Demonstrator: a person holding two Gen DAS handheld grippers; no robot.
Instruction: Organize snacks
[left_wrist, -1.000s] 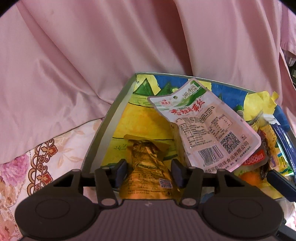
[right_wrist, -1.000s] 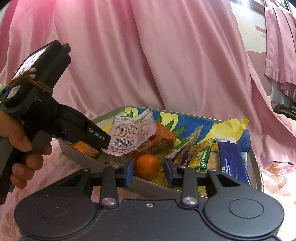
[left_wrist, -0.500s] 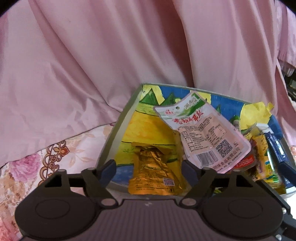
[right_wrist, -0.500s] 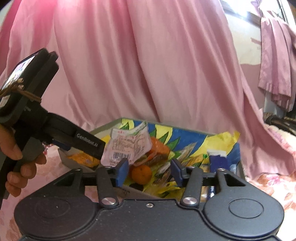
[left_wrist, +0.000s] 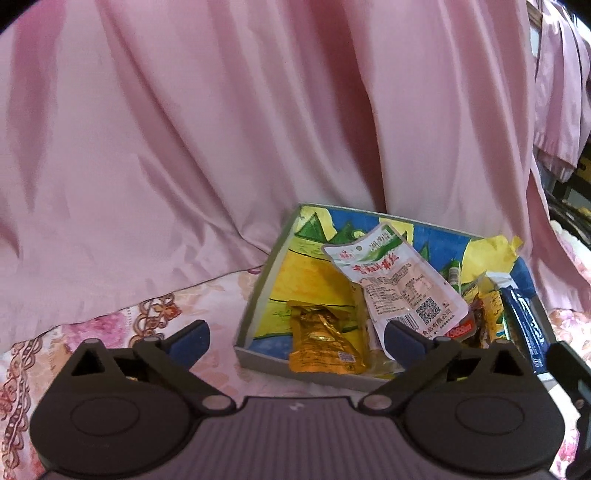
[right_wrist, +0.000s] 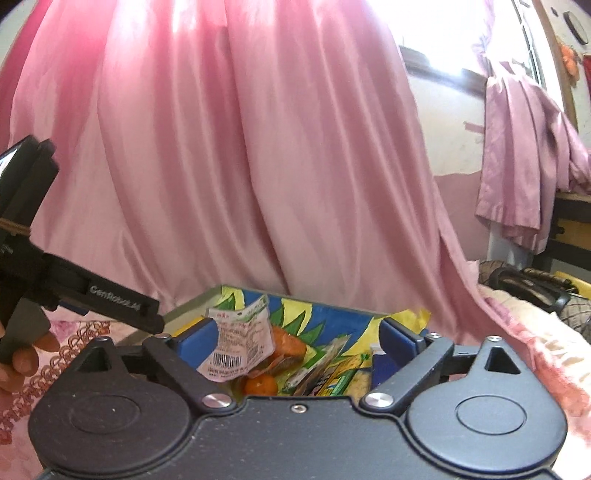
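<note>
Seemingly near done: snacks are gathered in the box (left_wrist: 258, 295), gold pouch (left_wrist: 323, 345) at its near edge, white pouch (left_wrist: 399, 284) leaned mid-box, orange (right_wrist: 260, 385) among wrappers, with left gripper (left_wrist: 295, 339) and right gripper (right_wrist: 293, 341) both opening, nothing held.

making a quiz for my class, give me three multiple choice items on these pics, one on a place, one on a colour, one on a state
1. Where does the gold packet lie?
A. on the bedspread
B. in the box
C. in a gripper

2. What colour is the cloth behind the box?
A. pink
B. green
C. white

3. How is the left gripper?
A. shut on the gold packet
B. shut, empty
C. opening, holding nothing

Answers: 1 B, the packet rests inside the box's near left corner. 2 A, pink folds fill the background. 3 C, its fingers stand wide apart, clear of the packet.
</note>
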